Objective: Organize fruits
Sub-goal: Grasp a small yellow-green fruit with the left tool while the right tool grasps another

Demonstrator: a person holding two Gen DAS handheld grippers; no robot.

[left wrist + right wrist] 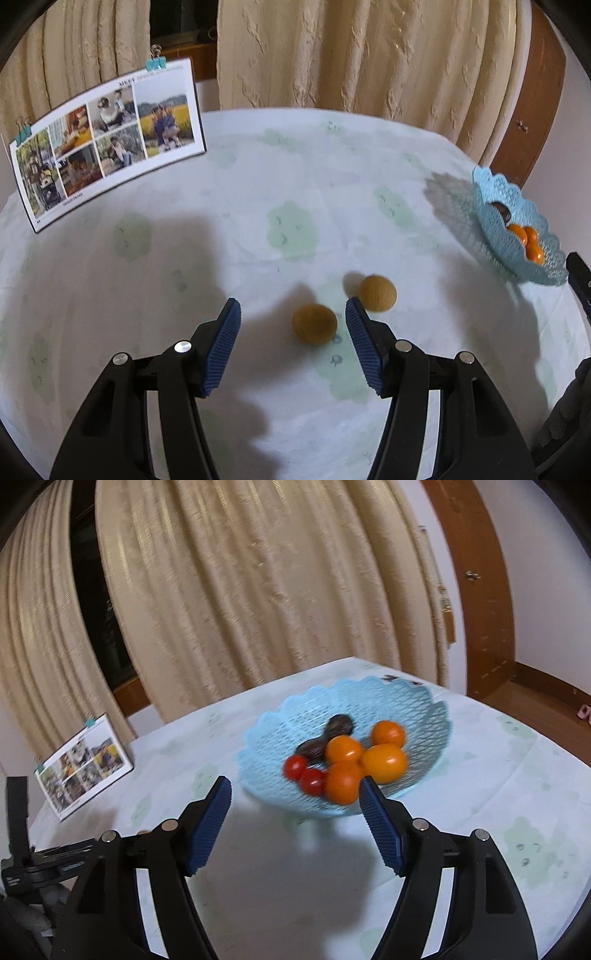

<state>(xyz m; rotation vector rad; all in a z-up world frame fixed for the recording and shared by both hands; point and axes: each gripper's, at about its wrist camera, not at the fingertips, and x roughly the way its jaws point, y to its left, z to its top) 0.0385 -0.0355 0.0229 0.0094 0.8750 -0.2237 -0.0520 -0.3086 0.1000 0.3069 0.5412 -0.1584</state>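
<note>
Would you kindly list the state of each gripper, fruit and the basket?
Left gripper: open, empty.
Right gripper: open, empty.
Near brown fruit: on the tablecloth, between the left fingers.
Far brown fruit: on the tablecloth, outside the fingers.
Basket: upright, holding fruit.
Photo card: standing, clipped.

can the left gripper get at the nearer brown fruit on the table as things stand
Probably yes. The left gripper is open, and the nearer brown fruit lies on the tablecloth just ahead between its fingers, apart from the second brown fruit. Nothing blocks it.
</note>
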